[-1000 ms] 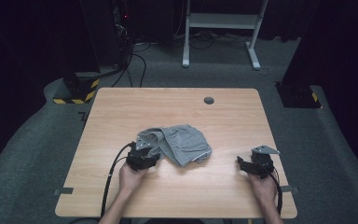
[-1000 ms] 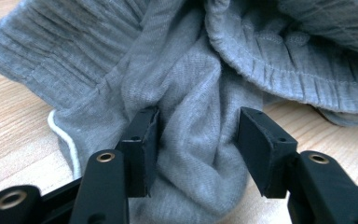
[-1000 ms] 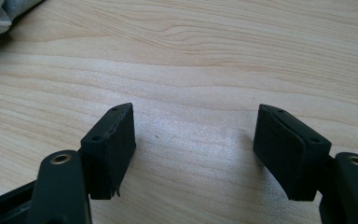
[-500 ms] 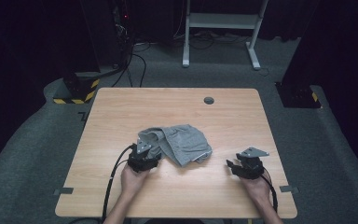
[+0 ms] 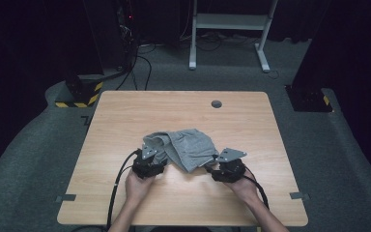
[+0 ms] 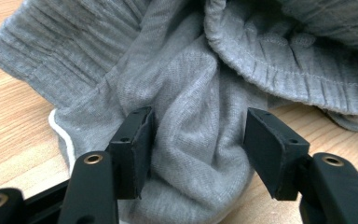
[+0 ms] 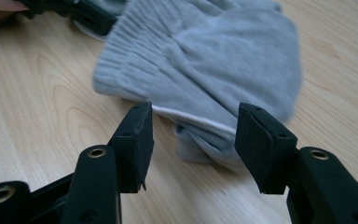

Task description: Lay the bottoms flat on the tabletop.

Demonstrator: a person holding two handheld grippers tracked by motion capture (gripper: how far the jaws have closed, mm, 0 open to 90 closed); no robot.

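A crumpled grey garment (image 5: 186, 147) with ribbed cuffs lies mid-table on the wooden table (image 5: 183, 203). At its left edge my left gripper (image 5: 159, 162) has a bunched fold of the garment (image 6: 191, 84) between its jaws. In the left gripper view my left gripper (image 6: 198, 135) shows a gap beside the right pad; its jaws have just been opening. My right gripper (image 5: 209, 166) sits at the garment's near right corner. In the right gripper view the garment (image 7: 205, 56) has a white-edged corner lying between the tips of my right gripper (image 7: 193, 135), unpressed; these jaws have just been closing.
A dark round grommet (image 5: 216, 104) sits near the table's far edge. Beyond the table stand a white desk frame (image 5: 227, 29), a black stand with yellow-black tape (image 5: 79, 94), another stand (image 5: 309, 99) at the right, and floor cables. Bare wood lies in front of both hands.
My right hand has moved left across the table to the garment's right corner, its jaws narrower than before. The left hand has stayed at the garment's left edge.
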